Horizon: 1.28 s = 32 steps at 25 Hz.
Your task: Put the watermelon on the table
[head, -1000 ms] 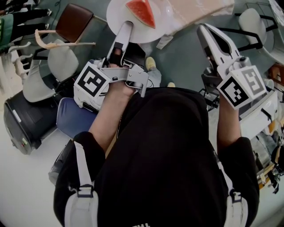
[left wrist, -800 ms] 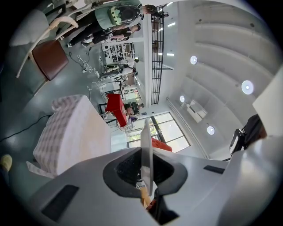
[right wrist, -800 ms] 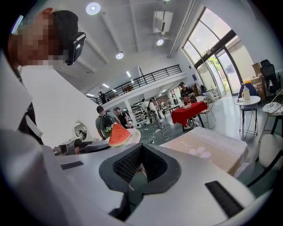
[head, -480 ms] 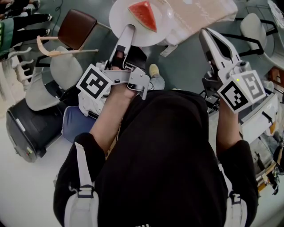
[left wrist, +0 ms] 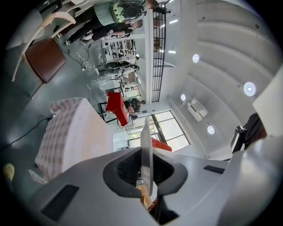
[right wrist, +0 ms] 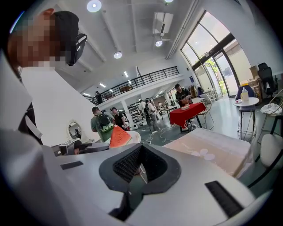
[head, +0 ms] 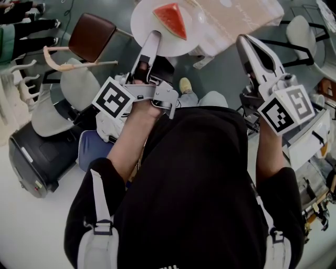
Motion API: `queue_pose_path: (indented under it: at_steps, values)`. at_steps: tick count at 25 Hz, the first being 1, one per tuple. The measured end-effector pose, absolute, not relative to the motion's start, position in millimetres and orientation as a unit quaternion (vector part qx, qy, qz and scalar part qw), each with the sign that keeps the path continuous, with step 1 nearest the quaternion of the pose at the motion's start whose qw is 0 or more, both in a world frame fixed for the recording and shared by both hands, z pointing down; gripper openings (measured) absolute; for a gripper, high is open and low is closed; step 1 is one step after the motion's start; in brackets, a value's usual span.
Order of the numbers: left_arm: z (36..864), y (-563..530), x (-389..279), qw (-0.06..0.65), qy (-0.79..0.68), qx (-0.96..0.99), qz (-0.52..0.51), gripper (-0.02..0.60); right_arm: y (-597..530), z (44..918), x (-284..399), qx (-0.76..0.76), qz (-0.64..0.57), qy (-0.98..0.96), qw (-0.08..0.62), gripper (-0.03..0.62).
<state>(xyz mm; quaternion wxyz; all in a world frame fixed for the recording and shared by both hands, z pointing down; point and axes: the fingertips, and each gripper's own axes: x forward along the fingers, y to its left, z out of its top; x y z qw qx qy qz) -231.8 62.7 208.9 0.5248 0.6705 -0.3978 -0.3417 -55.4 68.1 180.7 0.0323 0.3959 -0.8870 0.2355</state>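
A red watermelon wedge [head: 170, 18] lies on a white plate [head: 143, 21] held out in front of me. My left gripper [head: 151, 37] is shut on the plate's near rim. In the left gripper view the plate [left wrist: 146, 154] shows edge-on as a thin white blade between the jaws. My right gripper [head: 244, 43] hangs to the right of the plate, shut with nothing in it. Its view shows the wedge [right wrist: 119, 137] to the left. The table [head: 247, 13], under a beige checked cloth, stands just beyond and right of the plate.
A brown chair [head: 92, 35], pale chairs [head: 44, 107], a black bin [head: 31, 155] and a blue seat [head: 92, 149] crowd the floor at the left. Another white chair [head: 299, 26] stands at the far right. People and a red-clothed table [right wrist: 188, 110] are farther off.
Both grippers and the plate with the wedge have moved forward toward the clothed table. The chairs and the floor have slid down and back in the head view.
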Motion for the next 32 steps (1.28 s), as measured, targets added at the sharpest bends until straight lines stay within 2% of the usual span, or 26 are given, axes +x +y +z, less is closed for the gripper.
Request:
queue_pose_path:
  at_steps: [20, 32]
  values:
    - [215, 56, -241, 0.525, -0.398, 0.665, -0.352, 0.031, 59, 179, -58, 0.403, 0.226, -0.886, 0.032, 0.014]
    - [207, 12, -229, 0.521, -0.403, 0.664, -0.354, 0.031, 5, 171, -45, 0.4, 0.224, -0.888, 0.025, 0.014]
